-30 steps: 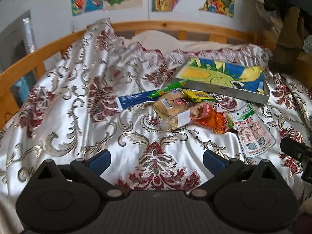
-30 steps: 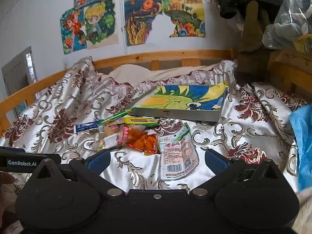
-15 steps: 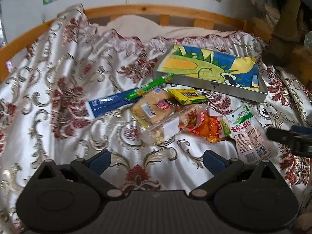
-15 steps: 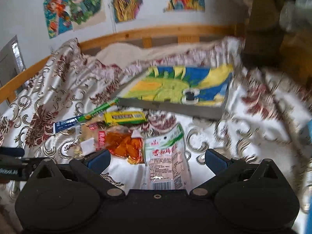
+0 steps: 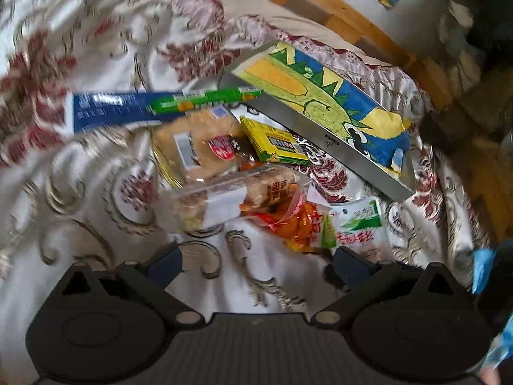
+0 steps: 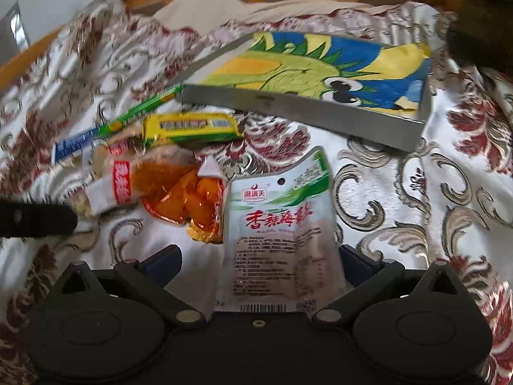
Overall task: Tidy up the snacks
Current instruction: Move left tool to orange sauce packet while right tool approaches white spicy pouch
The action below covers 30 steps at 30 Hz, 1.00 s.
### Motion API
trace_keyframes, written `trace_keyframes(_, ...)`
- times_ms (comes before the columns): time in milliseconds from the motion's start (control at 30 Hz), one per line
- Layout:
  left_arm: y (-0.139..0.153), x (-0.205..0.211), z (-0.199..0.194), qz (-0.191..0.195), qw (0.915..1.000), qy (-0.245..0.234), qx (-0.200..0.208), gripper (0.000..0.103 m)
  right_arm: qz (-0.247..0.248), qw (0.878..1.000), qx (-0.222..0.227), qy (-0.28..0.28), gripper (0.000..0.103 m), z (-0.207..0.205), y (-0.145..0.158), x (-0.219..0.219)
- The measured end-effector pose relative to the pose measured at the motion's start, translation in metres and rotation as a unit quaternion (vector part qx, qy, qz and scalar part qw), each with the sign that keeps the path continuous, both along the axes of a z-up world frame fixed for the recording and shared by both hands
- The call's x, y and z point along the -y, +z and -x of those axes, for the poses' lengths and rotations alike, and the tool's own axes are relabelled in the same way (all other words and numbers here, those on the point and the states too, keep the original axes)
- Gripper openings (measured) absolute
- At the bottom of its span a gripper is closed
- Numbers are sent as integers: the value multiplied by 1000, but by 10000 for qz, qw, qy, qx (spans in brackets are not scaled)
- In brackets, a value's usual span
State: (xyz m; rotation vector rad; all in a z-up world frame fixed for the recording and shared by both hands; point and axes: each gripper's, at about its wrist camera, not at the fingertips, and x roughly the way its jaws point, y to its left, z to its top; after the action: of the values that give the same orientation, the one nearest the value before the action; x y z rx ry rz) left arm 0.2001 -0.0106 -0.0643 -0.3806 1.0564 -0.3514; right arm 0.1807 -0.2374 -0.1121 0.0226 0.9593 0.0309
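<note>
Several snack packets (image 5: 231,166) lie loose ahead of my left gripper (image 5: 256,260), its fingers apart over bare quilt (image 5: 96,211); none sits in the shallow box (image 5: 323,96) beyond them, so I judge sorting unstarted. From the right wrist, my right gripper (image 6: 259,258) stands spread, the white seaweed pouch (image 6: 282,224) lying between its fingers, unclamped. Open quilt lies right of them; the box's near wall (image 6: 288,112) is ahead.
</note>
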Motion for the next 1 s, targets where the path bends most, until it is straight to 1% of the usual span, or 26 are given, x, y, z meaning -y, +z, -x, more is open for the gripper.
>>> trace_keyframes(100,-7,8,-3,199,9997,7,-126,103,437,9988,-176,-105,102,-3,-9,-2)
trace_keyframes(167,-11,13,-5,315,9994,4,-164,103,632,9975,-251,-193,102,-4,-13,0)
trace_keyframes(267,-17,22,-12,467,9985,130,-250,103,855,9956,-208,-331,99,-4,-13,6)
trace_keyframes(300,-21,26,-16,524,9980,196,-307,103,943,9947,-167,-369,96,-4,-12,7)
trace_keyframes(333,-24,28,-19,614,9970,305,-353,103,977,9944,-126,-386,92,-4,-11,8)
trace_keyframes(467,-35,38,-27,860,9933,622,-456,102,850,9954,-118,-433,84,-5,-9,13)
trace_keyframes(633,-40,50,-36,776,9927,846,-362,102,738,9961,-73,-471,81,-5,-8,12)
trace_keyframes(733,-45,53,-41,842,9889,1153,-420,102,703,9963,-55,-488,80,-5,-8,13)
trace_keyframes(800,-50,54,-44,787,9867,1335,-483,101,699,9964,-23,-486,79,-5,-8,12)
trace_keyframes(867,-52,56,-43,654,9879,1324,-478,98,675,9966,29,-461,79,-5,-7,11)
trace_keyframes(933,-51,59,-42,469,9916,1162,-325,98,560,9976,109,-391,79,-5,-4,10)
trace_keyframes(1000,-52,62,-41,354,9929,1106,-258,97,574,9977,147,-316,79,-7,-4,7)
